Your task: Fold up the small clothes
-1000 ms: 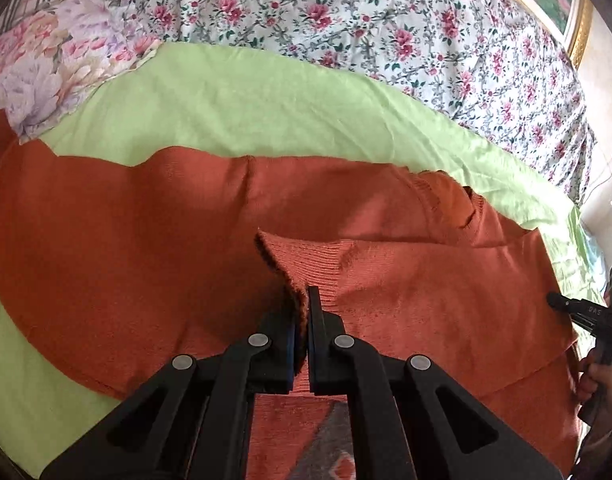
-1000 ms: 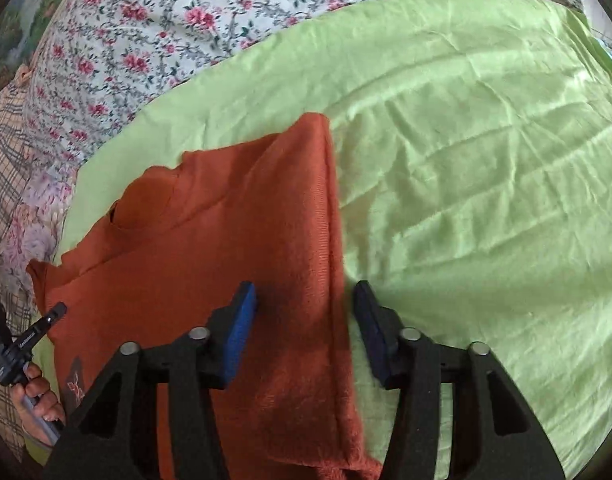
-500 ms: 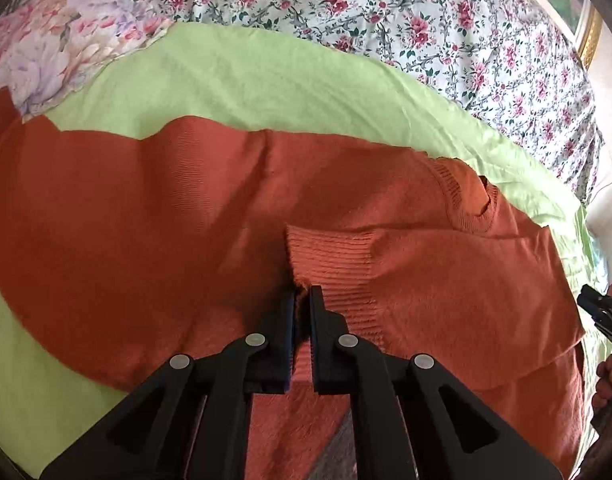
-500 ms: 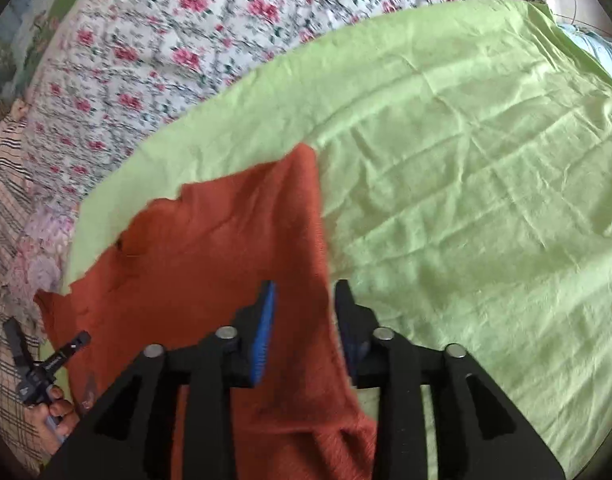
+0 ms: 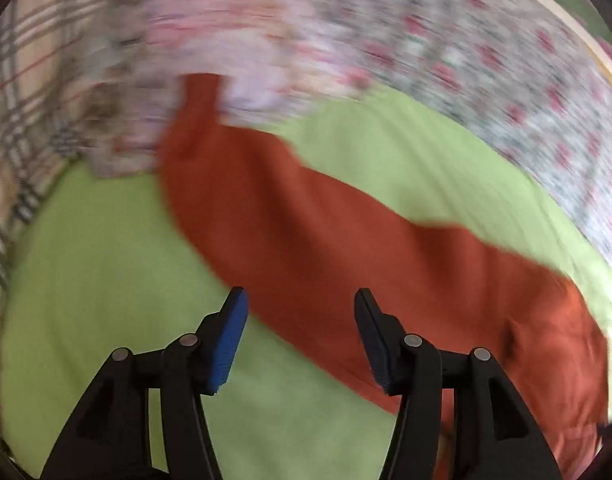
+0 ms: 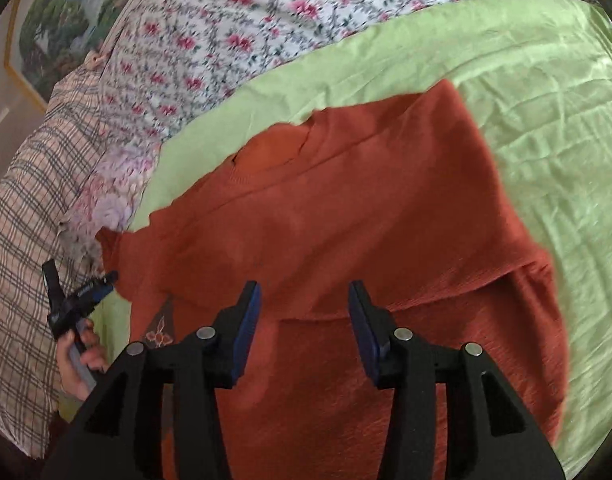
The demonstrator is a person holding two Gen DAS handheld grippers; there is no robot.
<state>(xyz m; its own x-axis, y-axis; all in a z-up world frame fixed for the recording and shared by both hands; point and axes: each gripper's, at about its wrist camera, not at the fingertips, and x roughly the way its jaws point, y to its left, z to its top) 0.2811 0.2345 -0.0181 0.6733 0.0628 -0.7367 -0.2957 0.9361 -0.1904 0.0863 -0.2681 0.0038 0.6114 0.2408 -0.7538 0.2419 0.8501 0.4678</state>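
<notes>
The left gripper (image 5: pixel 298 300) has let go of the cuff and now gapes wide, empty. The right gripper (image 6: pixel 304 294) has reopened, holding nothing, above the rust-orange knitted sweater (image 6: pixel 345 208) lying on the lime-green sheet (image 6: pixel 545 120).

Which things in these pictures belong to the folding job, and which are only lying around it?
For the job:
- orange sweater, partly folded
- left gripper, open
- right gripper, open
- green sheet under the sweater

Only lying about:
- flowered bedspread
- checked pillow
- framed picture on the wall
</notes>
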